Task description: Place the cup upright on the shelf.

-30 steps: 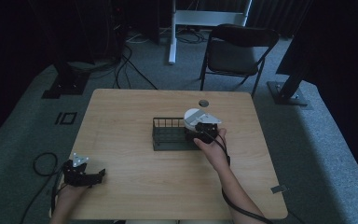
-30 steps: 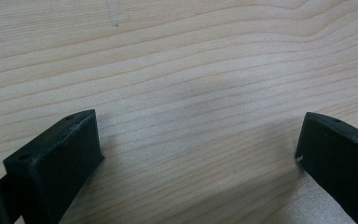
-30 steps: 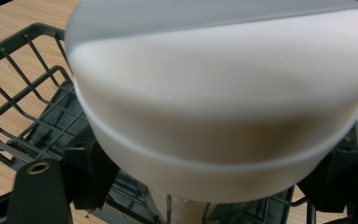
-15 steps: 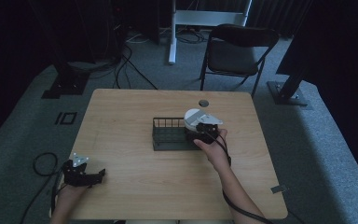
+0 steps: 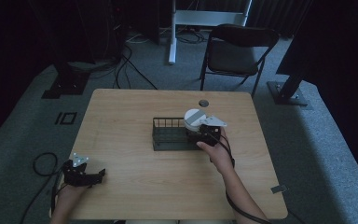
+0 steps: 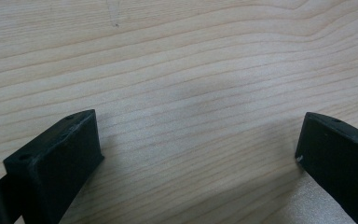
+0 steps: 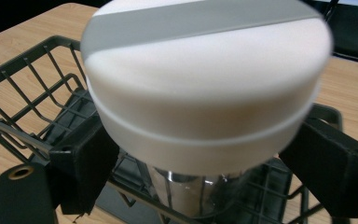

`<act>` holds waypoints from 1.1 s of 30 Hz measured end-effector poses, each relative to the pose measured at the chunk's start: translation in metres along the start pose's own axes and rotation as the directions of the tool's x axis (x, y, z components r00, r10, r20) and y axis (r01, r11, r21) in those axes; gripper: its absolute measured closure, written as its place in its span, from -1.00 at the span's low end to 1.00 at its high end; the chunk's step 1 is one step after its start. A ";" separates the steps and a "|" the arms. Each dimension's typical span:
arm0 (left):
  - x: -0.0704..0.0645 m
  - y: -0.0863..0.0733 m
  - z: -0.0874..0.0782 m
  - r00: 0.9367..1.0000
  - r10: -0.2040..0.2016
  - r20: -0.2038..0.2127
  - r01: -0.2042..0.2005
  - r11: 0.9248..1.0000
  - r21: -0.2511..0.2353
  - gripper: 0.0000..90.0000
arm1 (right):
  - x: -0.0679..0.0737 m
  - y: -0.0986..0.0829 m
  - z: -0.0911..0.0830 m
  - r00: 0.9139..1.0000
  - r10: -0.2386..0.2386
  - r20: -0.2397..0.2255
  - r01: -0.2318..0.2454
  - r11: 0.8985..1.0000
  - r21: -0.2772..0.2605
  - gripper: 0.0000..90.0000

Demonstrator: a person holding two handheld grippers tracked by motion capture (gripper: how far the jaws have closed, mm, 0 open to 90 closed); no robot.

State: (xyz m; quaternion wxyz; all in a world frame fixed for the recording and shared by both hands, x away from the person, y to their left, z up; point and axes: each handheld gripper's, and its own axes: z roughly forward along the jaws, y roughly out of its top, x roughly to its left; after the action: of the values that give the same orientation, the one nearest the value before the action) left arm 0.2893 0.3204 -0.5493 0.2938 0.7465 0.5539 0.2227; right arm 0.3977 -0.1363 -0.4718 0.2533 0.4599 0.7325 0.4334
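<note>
The wooden table (image 5: 135, 186) carries a dark wire basket (image 5: 168, 135) at its middle. Over the basket's right end my right claw (image 7: 200, 154) grips a clear-bodied jar (image 7: 205, 88) under its broad white lid. My left claw (image 6: 198, 149) gapes wide over bare wood.
</note>
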 end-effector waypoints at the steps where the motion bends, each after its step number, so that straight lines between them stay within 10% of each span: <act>1: 0.000 0.000 0.000 1.000 0.000 0.000 0.000 1.000 0.000 -1.00 | 0.000 0.000 -0.001 1.000 0.001 -0.007 -0.001 1.000 0.001 -0.72; 33: 0.000 0.000 0.000 1.000 0.000 0.000 0.000 1.000 0.000 -1.00 | -0.022 -0.023 -0.040 1.000 0.010 0.009 -0.010 1.000 -0.027 -0.71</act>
State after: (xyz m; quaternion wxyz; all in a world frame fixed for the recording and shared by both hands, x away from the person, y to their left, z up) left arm 0.2893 0.3203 -0.5493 0.2939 0.7464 0.5540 0.2226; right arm 0.3665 -0.1768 -0.4725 0.2606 0.4619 0.7231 0.4425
